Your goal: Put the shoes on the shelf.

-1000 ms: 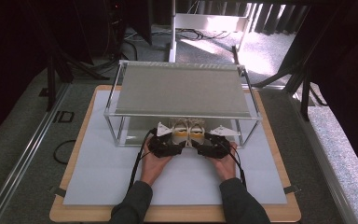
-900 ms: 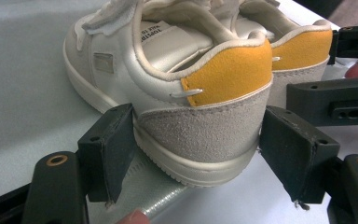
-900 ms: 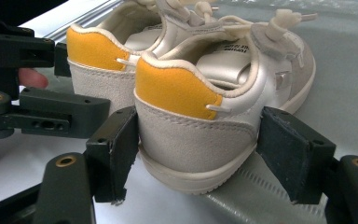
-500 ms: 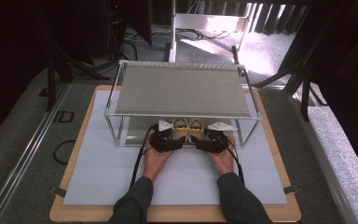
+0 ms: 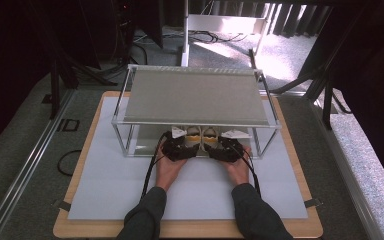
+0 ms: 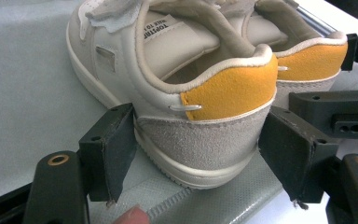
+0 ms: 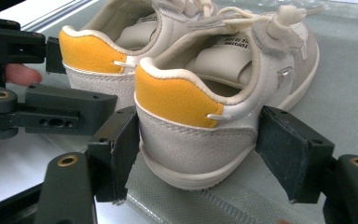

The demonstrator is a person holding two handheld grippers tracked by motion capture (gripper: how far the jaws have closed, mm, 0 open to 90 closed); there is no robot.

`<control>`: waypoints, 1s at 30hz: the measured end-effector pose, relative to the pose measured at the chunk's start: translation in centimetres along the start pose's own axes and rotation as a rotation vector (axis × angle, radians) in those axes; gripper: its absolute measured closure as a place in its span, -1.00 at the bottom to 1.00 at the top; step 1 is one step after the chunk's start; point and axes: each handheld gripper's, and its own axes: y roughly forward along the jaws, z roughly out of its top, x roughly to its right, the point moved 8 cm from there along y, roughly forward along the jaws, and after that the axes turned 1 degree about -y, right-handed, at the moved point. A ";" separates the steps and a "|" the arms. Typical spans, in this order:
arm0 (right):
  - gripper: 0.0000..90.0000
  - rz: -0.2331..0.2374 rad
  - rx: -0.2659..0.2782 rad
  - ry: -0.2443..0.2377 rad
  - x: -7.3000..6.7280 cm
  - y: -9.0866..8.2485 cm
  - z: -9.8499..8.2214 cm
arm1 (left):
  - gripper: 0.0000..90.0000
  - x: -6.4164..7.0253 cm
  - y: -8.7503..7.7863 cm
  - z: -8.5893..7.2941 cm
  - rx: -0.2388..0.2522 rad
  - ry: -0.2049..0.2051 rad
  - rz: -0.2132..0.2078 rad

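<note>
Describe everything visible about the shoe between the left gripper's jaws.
The left shoe is a small off-white sneaker with a yellow suede-like heel patch, grey suede heel band, white loop stitch and pale sole. It stands upright on the grey mesh lower shelf of the rack, heel toward the camera, beside its twin. The left gripper straddles its heel, jaws touching or nearly touching either side.

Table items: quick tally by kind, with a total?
Shoes: 2, a left shoe and a right shoe, both cream with yellow heel tabs
Tongs: 2, left tongs and right tongs, one at each heel
Shelf rack: 1
White mat: 1
Total: 6
</note>
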 end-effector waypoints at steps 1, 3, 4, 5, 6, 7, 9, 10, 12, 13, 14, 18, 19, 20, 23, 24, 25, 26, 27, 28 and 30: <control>-0.33 -0.001 -0.002 0.001 0.0 0.0 0.0 | -0.39 0.0 0.0 0.0 -0.001 -0.002 0.000; -0.33 -0.006 -0.007 0.006 -0.1 0.0 0.0 | -0.40 0.0 0.0 -0.1 0.000 -0.003 0.001; -0.33 -0.007 -0.007 0.009 -0.1 0.0 0.0 | -0.41 0.0 0.0 -0.1 0.001 -0.004 0.003; -0.34 -0.008 -0.007 0.008 -0.1 0.0 -0.1 | -0.41 -0.1 0.0 -0.1 -0.003 0.000 0.004; -0.34 -0.007 -0.006 0.008 -0.1 0.0 -0.1 | -0.42 -0.1 0.0 -0.1 -0.003 -0.003 0.004; -0.35 -0.007 -0.006 0.010 -0.1 0.0 -0.1 | -0.42 -0.1 0.0 -0.1 -0.003 -0.007 0.002; -0.36 -0.008 -0.004 0.010 -0.1 0.0 -0.1 | -0.43 -0.1 -0.1 -0.1 -0.002 -0.013 -0.002; -0.36 -0.008 -0.006 0.010 -0.1 0.0 -0.1 | -0.43 -0.1 -0.1 -0.1 -0.003 -0.014 -0.003; -0.36 -0.006 -0.013 0.018 -0.1 -0.1 -0.2 | -0.43 -0.1 -0.2 -0.2 -0.004 -0.021 0.000; -0.37 -0.004 -0.015 0.016 -0.1 -0.1 -0.3 | -0.43 0.0 -0.2 -0.3 -0.004 -0.027 0.003; -0.37 -0.001 -0.014 0.015 -0.2 -0.2 -0.3 | -0.43 -0.1 -0.4 -0.3 -0.006 -0.028 0.006; -0.41 0.003 -0.005 0.015 -0.4 -0.7 -0.4 | -0.43 0.0 -0.9 -0.7 -0.003 -0.056 0.005; -0.44 0.002 -0.002 0.019 -0.5 -0.9 -0.4 | -0.43 0.1 -1.0 -0.8 -0.004 -0.064 0.009; -0.44 0.002 0.000 0.021 -0.6 -1.1 -0.4 | -0.43 -0.1 -1.1 -0.9 -0.014 -0.060 0.019; -0.45 0.001 -0.002 0.014 -0.8 -1.6 -0.4 | -0.43 -0.1 -1.5 -1.2 -0.013 -0.050 0.011; -0.45 -0.002 0.001 0.010 -0.8 -1.8 -0.4 | -0.43 -0.1 -1.7 -1.2 -0.013 -0.049 0.014; -0.45 0.001 -0.001 0.011 -0.9 -2.0 -0.5 | -0.43 0.0 -1.8 -1.3 -0.006 -0.053 0.009; -0.45 0.004 -0.001 0.010 -0.9 -2.2 -0.5 | -0.43 0.0 -2.0 -1.4 -0.008 -0.047 0.012; -0.45 0.003 -0.001 0.004 -1.0 -2.5 -0.6 | -0.43 0.1 -2.2 -1.5 -0.003 -0.046 0.015; -0.45 0.000 -0.002 -0.002 -1.0 -2.7 -0.6 | -0.43 0.1 -2.5 -1.6 -0.002 -0.045 0.011; -0.45 0.002 0.000 -0.008 -1.1 -3.3 -0.6 | -0.43 0.1 -3.1 -1.8 -0.003 -0.050 0.003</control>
